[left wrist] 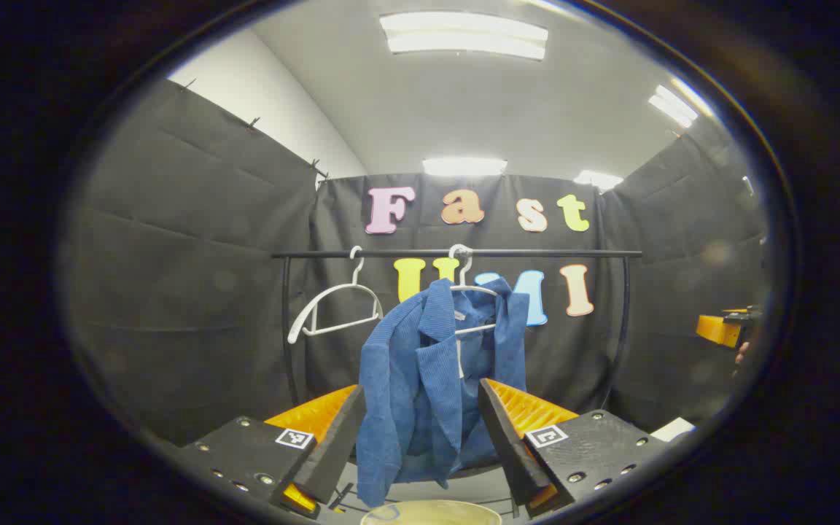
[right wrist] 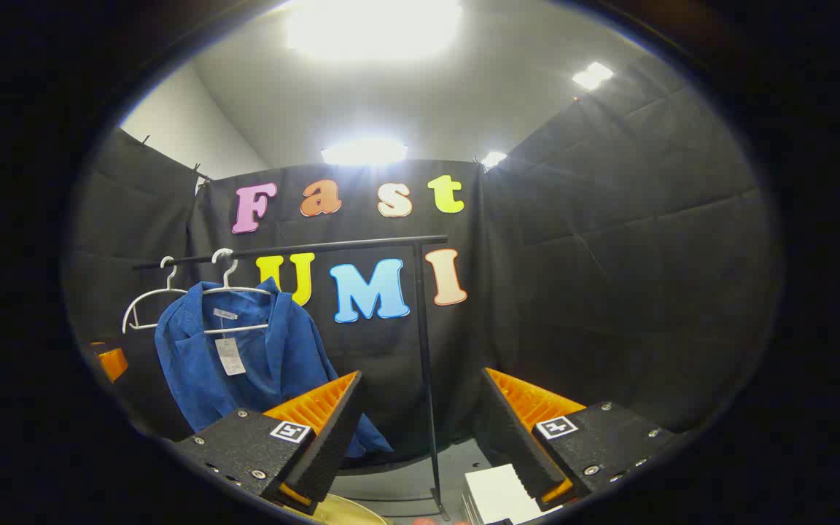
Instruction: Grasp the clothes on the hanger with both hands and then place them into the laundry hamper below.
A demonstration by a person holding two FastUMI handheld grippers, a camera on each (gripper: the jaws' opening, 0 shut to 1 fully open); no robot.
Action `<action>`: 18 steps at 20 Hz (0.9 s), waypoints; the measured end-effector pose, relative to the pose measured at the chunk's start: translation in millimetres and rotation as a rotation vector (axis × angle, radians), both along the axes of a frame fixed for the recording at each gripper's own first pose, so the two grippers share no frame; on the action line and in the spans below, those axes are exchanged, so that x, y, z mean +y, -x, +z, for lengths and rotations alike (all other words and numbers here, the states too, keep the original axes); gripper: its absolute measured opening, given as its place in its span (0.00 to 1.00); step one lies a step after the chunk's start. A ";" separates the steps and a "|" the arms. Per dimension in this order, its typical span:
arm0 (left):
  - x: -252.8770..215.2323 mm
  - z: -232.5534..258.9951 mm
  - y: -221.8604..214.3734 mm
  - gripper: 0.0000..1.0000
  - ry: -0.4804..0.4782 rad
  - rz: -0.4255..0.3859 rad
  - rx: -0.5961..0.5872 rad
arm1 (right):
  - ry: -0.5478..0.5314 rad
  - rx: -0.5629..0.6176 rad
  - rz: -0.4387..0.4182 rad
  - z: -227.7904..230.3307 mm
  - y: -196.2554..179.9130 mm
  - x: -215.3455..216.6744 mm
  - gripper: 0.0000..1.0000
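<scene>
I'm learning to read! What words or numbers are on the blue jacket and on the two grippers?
Small white neck label inside the blue fabric jacket: too small to read.
White paper hang tag dangling below it: too blurred to read.
Black-and-white square markers on the black and orange left gripper and right gripper: patterns, not words.
Nothing readable on any of them.

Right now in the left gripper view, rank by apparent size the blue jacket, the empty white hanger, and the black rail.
1. Black metal clothes rail, widest span.
2. Blue corduroy jacket, though it hangs nearer the camera, which inflates it.
3. Empty white plastic hanger, smallest.
</scene>
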State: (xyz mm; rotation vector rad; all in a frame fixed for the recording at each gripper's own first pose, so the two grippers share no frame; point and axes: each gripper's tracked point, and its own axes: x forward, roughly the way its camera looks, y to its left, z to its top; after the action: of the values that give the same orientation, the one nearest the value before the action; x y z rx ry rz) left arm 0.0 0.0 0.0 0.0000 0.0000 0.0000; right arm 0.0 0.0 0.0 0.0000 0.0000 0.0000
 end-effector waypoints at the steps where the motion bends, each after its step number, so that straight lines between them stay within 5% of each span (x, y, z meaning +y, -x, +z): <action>1: 2.7 -1.6 2.4 0.89 -0.001 0.001 0.005 | 0.003 0.001 0.005 -0.6 1.5 1.5 0.96; 18: -3.6 -15.8 30.8 0.89 -0.009 -0.008 0.051 | 0.040 0.057 0.098 -19.4 19.4 26.9 0.96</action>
State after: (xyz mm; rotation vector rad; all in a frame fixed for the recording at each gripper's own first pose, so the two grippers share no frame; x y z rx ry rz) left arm -30.8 -3.6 -15.8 0.0095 0.0513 -0.0083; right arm -19.4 26.9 -19.4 -0.0400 0.0569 0.0981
